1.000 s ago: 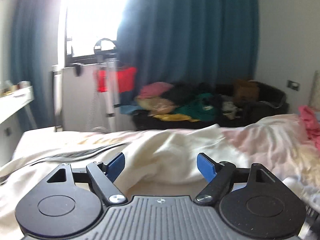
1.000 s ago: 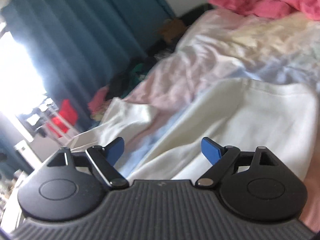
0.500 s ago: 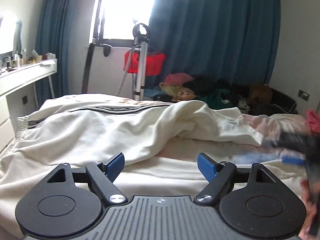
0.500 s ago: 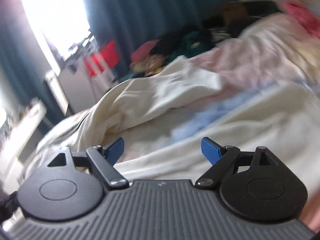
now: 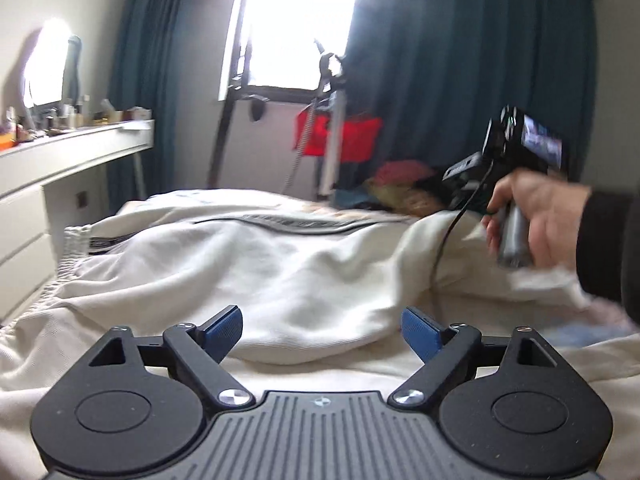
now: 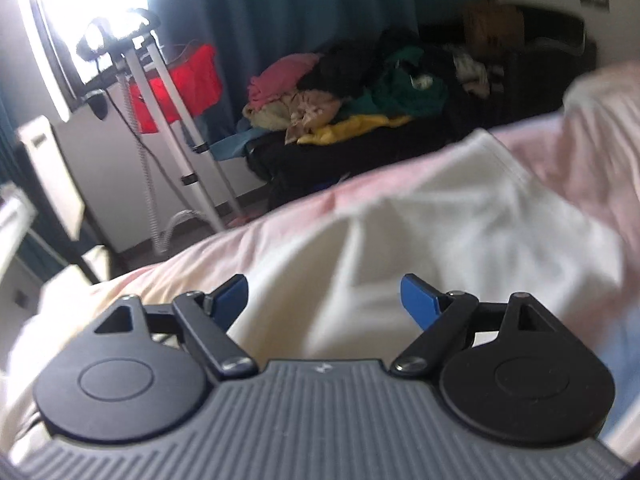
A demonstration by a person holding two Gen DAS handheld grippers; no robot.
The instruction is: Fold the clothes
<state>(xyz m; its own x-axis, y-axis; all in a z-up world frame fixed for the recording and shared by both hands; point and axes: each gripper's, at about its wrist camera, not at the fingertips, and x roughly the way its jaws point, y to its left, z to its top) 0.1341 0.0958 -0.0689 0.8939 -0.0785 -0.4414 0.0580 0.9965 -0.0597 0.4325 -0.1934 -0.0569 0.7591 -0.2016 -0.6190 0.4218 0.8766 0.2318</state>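
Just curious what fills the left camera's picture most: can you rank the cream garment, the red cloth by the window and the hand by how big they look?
1. cream garment
2. and 3. hand and red cloth: look alike; the hand is nearer, so unranked.

Black hand-held gripper (image 5: pixel 321 332) with blue ribbed pads (image 5: pixel 222 326), silver screws (image 5: pixel 230 396), grey ridged body, dark sleeve (image 5: pixel 610 248)

One cream garment (image 5: pixel 280 272), two grippers, perhaps one tripod (image 6: pixel 172 92).
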